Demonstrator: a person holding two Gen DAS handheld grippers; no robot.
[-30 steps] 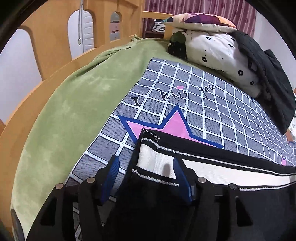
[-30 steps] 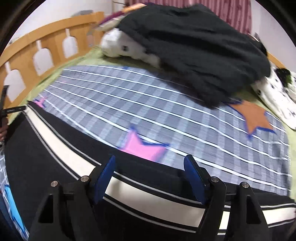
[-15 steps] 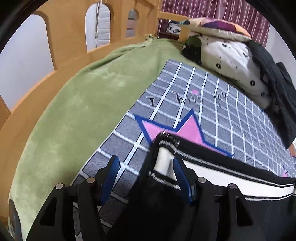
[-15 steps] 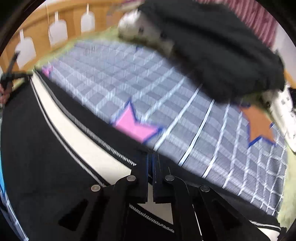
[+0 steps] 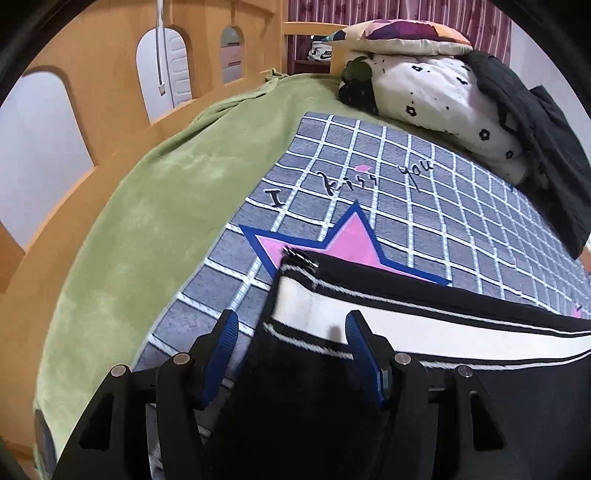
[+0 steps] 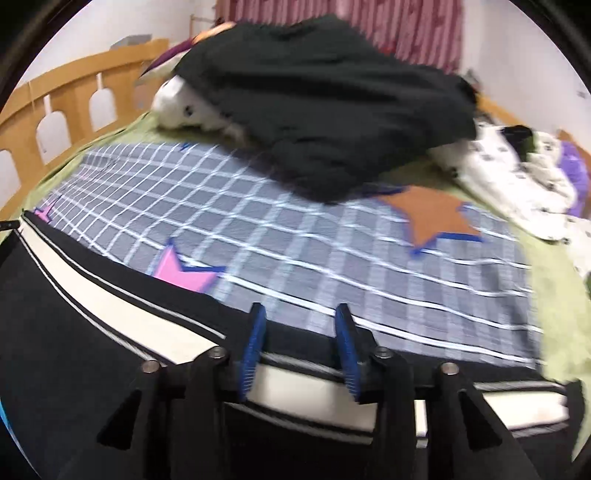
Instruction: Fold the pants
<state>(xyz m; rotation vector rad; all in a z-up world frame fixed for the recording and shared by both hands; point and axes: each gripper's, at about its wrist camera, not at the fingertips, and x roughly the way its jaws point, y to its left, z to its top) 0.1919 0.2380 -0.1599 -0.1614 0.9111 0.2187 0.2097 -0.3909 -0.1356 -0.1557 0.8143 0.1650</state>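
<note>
Pants [image 5: 424, 369], black with a white side stripe, lie along the near edge of a grey checked mat [image 5: 424, 192] on a bed.

Left gripper [image 5: 291, 350]: jaws apart, straddling the pants' end. The right pad sits over the white stripe and the left pad over bare mat; no pinch visible.

Right gripper [image 6: 299, 347]: jaws opening, the pants' far edge under and between them, pads not pressing on it. View blurred.

Around: green blanket [image 5: 140, 221] under the mat, reaching a wooden rail [image 5: 92, 74] with arched cut-outs. At the mat's far side a white flowered quilt [image 5: 443, 99] carries a pillow [image 5: 402, 35] and a black garment [image 6: 325, 99], whose hem overhangs the mat beside an orange star [image 6: 432, 218]. Pink star [image 5: 343, 240] partly covered by the pants.
</note>
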